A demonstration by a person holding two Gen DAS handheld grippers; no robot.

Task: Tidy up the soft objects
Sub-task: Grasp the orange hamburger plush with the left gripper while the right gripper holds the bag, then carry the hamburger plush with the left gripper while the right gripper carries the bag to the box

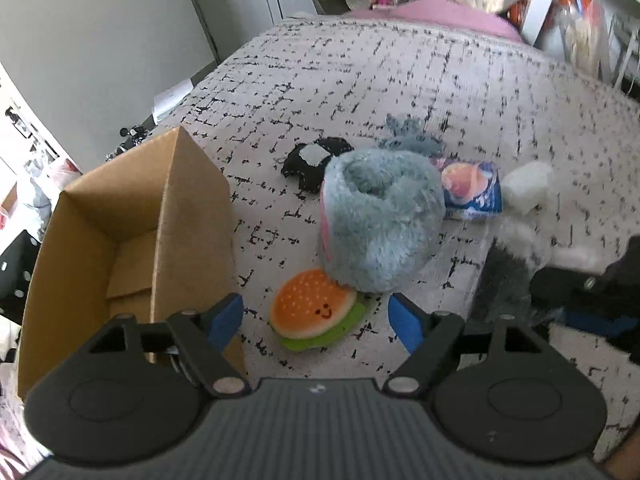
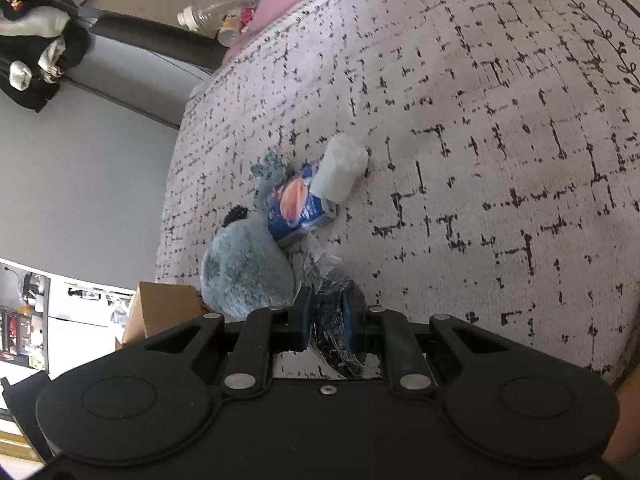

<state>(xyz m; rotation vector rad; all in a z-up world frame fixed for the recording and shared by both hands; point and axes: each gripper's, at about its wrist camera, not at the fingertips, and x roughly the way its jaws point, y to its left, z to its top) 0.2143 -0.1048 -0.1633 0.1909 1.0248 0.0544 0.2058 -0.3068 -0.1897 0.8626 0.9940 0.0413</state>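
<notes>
My left gripper point(image 1: 318, 318) is open just above a burger plush point(image 1: 314, 312) that lies on the patterned bedspread point(image 1: 360, 80). Behind it sits a fluffy grey-blue plush point(image 1: 380, 220), also in the right wrist view point(image 2: 248, 276). A black-and-white soft toy point(image 1: 316, 162), a blue printed soft packet point(image 1: 474, 192) and a white soft roll point(image 1: 526, 184) lie further back. An open cardboard box point(image 1: 120, 240) stands at the left. My right gripper point(image 2: 328, 316) is shut on a frayed dark denim cloth point(image 2: 336, 332). The right gripper point(image 1: 592, 304) also shows at the right edge of the left wrist view.
A pink pillow point(image 1: 440, 14) lies at the bed's far end, with cluttered shelves point(image 1: 580, 20) behind it. A plastic bottle point(image 2: 212, 6) and small items sit beyond the bed. Grey wall point(image 2: 80, 160) runs along the left.
</notes>
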